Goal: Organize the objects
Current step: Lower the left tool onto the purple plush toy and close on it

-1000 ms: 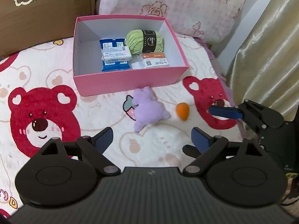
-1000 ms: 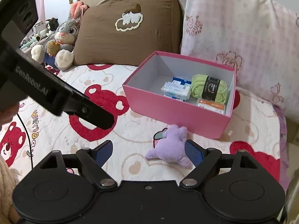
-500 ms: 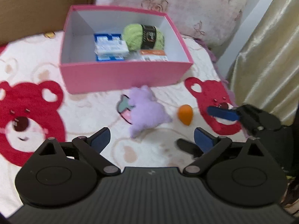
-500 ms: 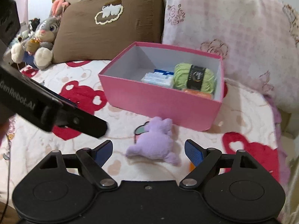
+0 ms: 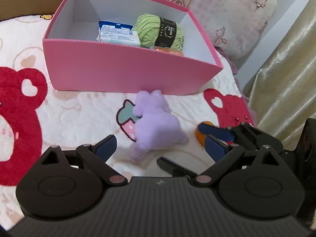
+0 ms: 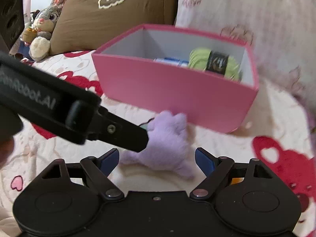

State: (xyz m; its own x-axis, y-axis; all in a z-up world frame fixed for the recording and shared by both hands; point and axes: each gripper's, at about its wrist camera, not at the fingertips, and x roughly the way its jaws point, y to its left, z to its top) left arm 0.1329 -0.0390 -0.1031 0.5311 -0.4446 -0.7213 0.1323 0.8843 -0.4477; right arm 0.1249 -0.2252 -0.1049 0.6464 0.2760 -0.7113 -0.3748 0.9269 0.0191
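A purple plush toy (image 5: 156, 130) lies on the bear-print blanket just in front of a pink box (image 5: 126, 73). The box holds a green yarn ball (image 5: 158, 30), a blue-white packet (image 5: 116, 34) and an orange-labelled item. My left gripper (image 5: 160, 148) is open, close over the plush. My right gripper (image 6: 157, 161) is open and low, with the plush (image 6: 165, 144) between its fingers; one of its fingers (image 5: 215, 131) shows in the left wrist view beside a small orange toy (image 5: 200, 137). The left gripper's body crosses the right wrist view.
A brown pillow (image 6: 110, 13) and a pink floral pillow (image 5: 227, 6) lie behind the box. A grey bunny plush (image 6: 42, 25) sits at the far left. A gold curtain (image 5: 286, 65) hangs on the right.
Both grippers have moved forward and down toward the purple plush and the box. The right gripper's finger now reaches the orange toy. Both stay open.
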